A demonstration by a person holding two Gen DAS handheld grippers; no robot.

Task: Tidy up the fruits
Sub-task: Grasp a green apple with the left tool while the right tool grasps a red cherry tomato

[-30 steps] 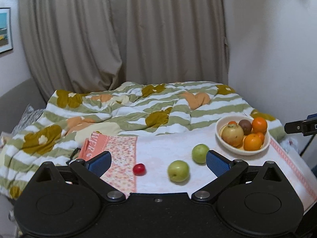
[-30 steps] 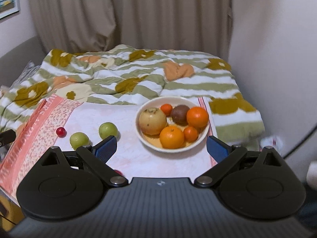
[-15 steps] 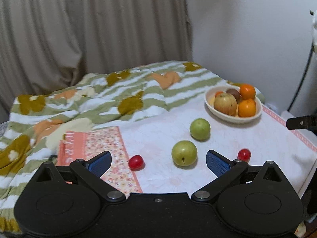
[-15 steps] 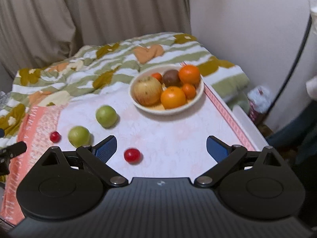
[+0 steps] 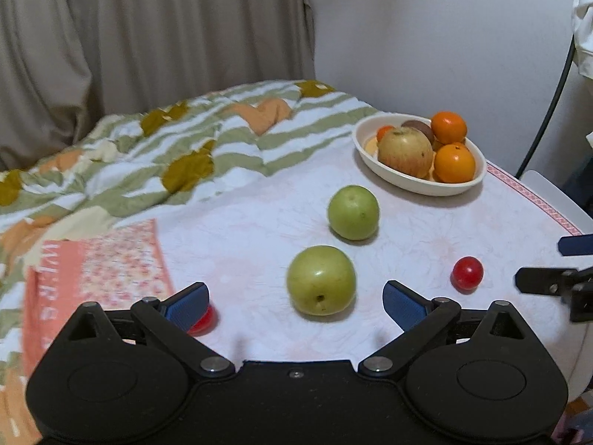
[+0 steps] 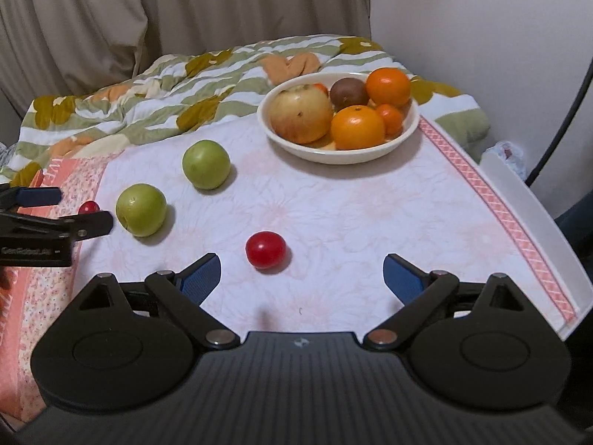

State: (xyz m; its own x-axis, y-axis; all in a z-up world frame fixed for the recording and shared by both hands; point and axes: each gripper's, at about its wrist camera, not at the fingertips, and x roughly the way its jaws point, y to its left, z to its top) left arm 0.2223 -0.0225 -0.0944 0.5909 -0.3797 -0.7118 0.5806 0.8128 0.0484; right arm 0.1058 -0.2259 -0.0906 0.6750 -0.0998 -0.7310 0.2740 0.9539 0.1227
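A white bowl [image 5: 463, 185] [image 6: 292, 148] holds an apple, oranges and a dark fruit. Two green apples lie loose on the cloth: the near one [image 5: 321, 280] [image 6: 141, 210] and the far one [image 5: 353, 212] [image 6: 206, 164]. One cherry tomato [image 5: 467, 274] [image 6: 265, 249] lies to the right, another [image 5: 202, 320] [image 6: 89, 207] is half hidden behind my left finger. My left gripper [image 5: 294, 302] is open, just short of the near apple. My right gripper [image 6: 302, 278] is open, just short of the right tomato.
A pink-bordered white cloth [image 6: 370, 215] covers the table. A rumpled striped blanket [image 5: 148, 155] lies behind it. Curtains and a white wall stand at the back. A white table edge [image 6: 526, 204] and a black cable are on the right.
Both grippers have moved forward and lower toward the table. The fruits now look larger and closer. Both stay open.
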